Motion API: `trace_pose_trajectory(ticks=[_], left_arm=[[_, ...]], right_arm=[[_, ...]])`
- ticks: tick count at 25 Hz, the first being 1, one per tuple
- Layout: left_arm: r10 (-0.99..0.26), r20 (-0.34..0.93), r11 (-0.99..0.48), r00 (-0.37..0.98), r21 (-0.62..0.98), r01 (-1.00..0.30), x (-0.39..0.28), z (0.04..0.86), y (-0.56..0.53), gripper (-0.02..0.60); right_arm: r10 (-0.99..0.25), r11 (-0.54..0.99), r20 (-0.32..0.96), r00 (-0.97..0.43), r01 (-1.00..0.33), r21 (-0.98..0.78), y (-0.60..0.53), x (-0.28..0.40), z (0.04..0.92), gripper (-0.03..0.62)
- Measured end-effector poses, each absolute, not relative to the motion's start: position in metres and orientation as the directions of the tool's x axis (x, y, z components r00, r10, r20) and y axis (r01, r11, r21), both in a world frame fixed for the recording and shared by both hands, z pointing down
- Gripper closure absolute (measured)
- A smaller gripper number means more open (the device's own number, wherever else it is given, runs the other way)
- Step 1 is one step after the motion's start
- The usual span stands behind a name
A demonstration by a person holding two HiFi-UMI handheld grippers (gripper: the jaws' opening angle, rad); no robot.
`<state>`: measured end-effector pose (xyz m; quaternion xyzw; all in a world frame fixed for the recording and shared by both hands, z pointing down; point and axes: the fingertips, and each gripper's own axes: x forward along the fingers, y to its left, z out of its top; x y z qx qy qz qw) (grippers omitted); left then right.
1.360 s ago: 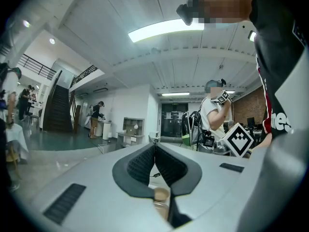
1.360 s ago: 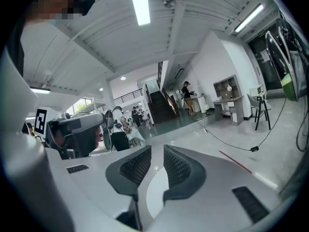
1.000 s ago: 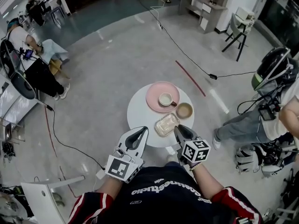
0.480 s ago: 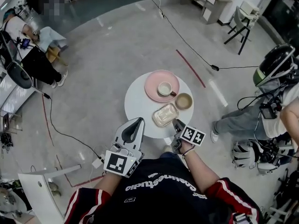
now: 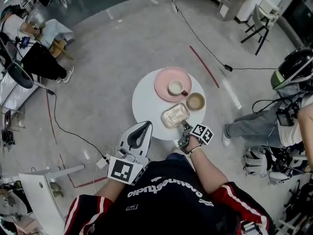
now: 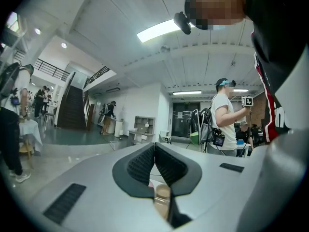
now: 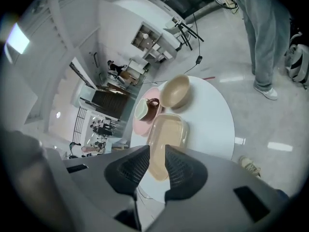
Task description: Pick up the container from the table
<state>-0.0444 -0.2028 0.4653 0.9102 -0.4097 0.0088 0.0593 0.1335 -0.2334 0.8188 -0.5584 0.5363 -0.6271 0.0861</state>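
Clear container (image 5: 175, 115) sits empty on the table (image 5: 146, 106); right gripper (image 7: 155, 151), just short of it, is opening its jaws with nothing between, left gripper (image 6: 154, 146) closed, empty.

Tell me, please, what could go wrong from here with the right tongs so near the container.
1. The right tongs, opening, line up only with the near end of the container, nothing gripped yet; a shallow bite on that rim might slip or tip it.
2. The bowl and the pink plate with its cup sit just behind; pushing forward could shove the container into them.
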Motion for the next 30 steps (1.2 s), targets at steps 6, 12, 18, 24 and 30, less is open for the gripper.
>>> trace_pose_trajectory(ticks=[6, 12, 18, 24, 30], left_arm=[[-0.761, 0.084, -0.638, 0.643, 0.086, -0.765, -0.051, 0.468, -0.205, 0.557], [-0.78, 0.094, -0.61, 0.619, 0.108, -0.785, -0.059, 0.47, -0.211, 0.557], [-0.792, 0.111, -0.59, 0.6, 0.109, -0.8, -0.066, 0.475, -0.214, 0.557], [-0.794, 0.128, -0.587, 0.595, 0.097, -0.804, -0.07, 0.478, -0.215, 0.557], [-0.798, 0.132, -0.58, 0.588, 0.092, -0.809, -0.072, 0.479, -0.214, 0.557]], right_arm=[[-0.672, -0.485, 0.642, -0.369, -0.436, -0.758, -0.232, 0.137, 0.855, 0.494], [-0.664, -0.525, 0.645, -0.377, -0.379, -0.762, -0.235, 0.136, 0.877, 0.49], [-0.69, -0.512, 0.611, -0.388, -0.336, -0.791, -0.242, 0.133, 0.881, 0.49], [-0.706, -0.507, 0.59, -0.392, -0.302, -0.807, -0.245, 0.132, 0.886, 0.488], [-0.718, -0.506, 0.578, -0.389, -0.28, -0.816, -0.244, 0.132, 0.887, 0.49]])
